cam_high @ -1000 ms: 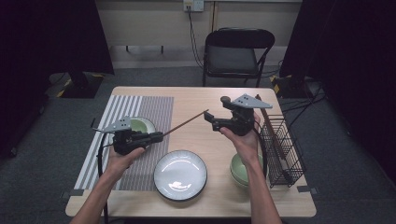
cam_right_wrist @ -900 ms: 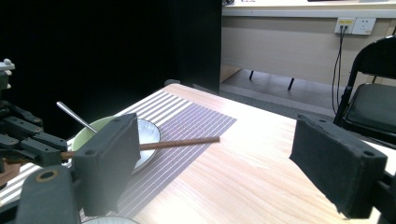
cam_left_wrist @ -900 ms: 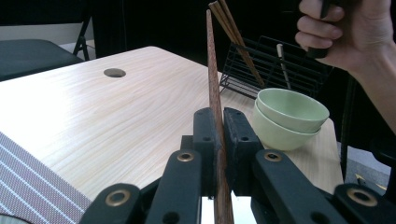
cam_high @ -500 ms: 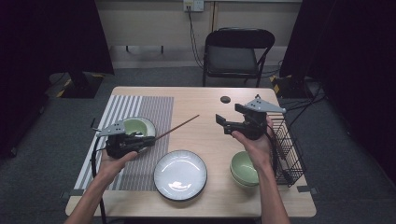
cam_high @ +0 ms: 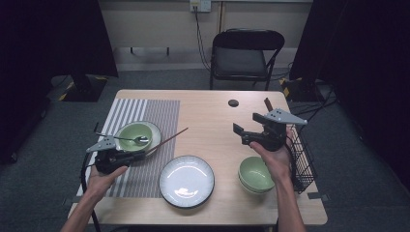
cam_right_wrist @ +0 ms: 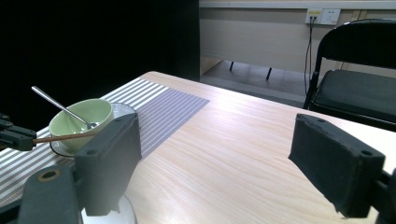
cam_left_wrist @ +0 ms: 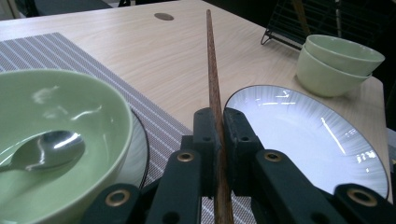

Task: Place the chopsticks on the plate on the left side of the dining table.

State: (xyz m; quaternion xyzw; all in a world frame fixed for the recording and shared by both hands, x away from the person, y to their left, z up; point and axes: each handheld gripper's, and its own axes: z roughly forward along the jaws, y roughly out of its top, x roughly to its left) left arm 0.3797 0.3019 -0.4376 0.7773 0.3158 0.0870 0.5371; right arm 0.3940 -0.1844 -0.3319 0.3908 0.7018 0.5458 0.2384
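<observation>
My left gripper is shut on the near end of a brown chopstick, which points up and to the right over the striped placemat. In the left gripper view the chopstick runs up from between the closed jaws. Beside it a green bowl with a metal spoon sits on a saucer. My right gripper stands open and holds nothing, above the bare wood near the table's right side. Its wide-apart jaws frame the tabletop in the right gripper view, with the bowl far off at the left.
A white plate lies at the front middle. Two stacked green bowls stand front right, next to a black wire rack at the table's right edge. A small dark disc lies at the back. A folding chair stands behind the table.
My left gripper has drawn left and down with the chopstick, its tip leaving the right gripper. My right gripper has shifted right and nearer, still open.
</observation>
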